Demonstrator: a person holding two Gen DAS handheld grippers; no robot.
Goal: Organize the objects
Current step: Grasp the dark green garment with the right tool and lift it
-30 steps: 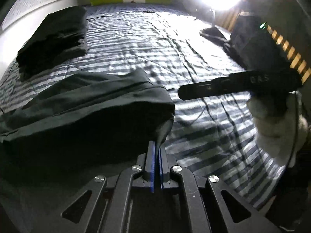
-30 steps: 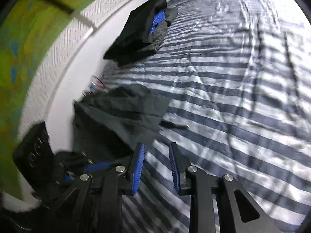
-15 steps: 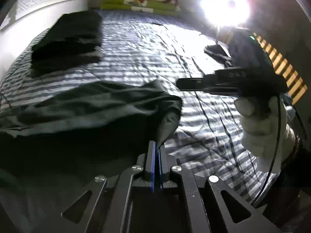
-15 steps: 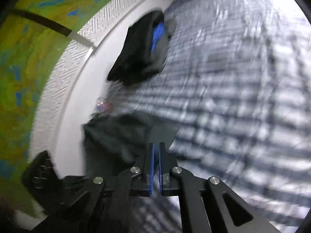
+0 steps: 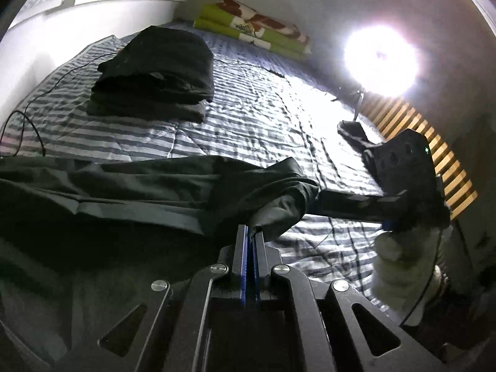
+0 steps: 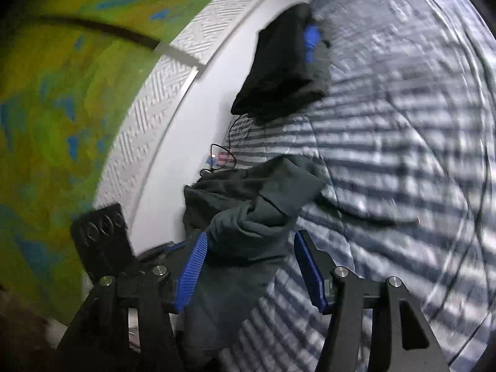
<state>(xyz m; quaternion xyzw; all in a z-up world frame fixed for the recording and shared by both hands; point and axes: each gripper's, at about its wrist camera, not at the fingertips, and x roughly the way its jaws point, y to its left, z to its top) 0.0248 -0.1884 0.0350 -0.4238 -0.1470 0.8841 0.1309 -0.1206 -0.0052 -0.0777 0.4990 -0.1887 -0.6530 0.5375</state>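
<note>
Left gripper point(image 5: 250, 239) clenched on corner of dark garment point(image 5: 148, 198) draped near on striped bed point(image 5: 263, 117), right gripper point(image 6: 249, 271) opening around its bunched fold, pads clear; soft, light, floppy, best pinched at hem corners.

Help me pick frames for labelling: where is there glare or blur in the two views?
Left wrist view: the lamp blows out the upper right, and the dark garment lies in deep shadow. Right wrist view: no glare, but the striped bedspread is smeared by motion blur.
</note>
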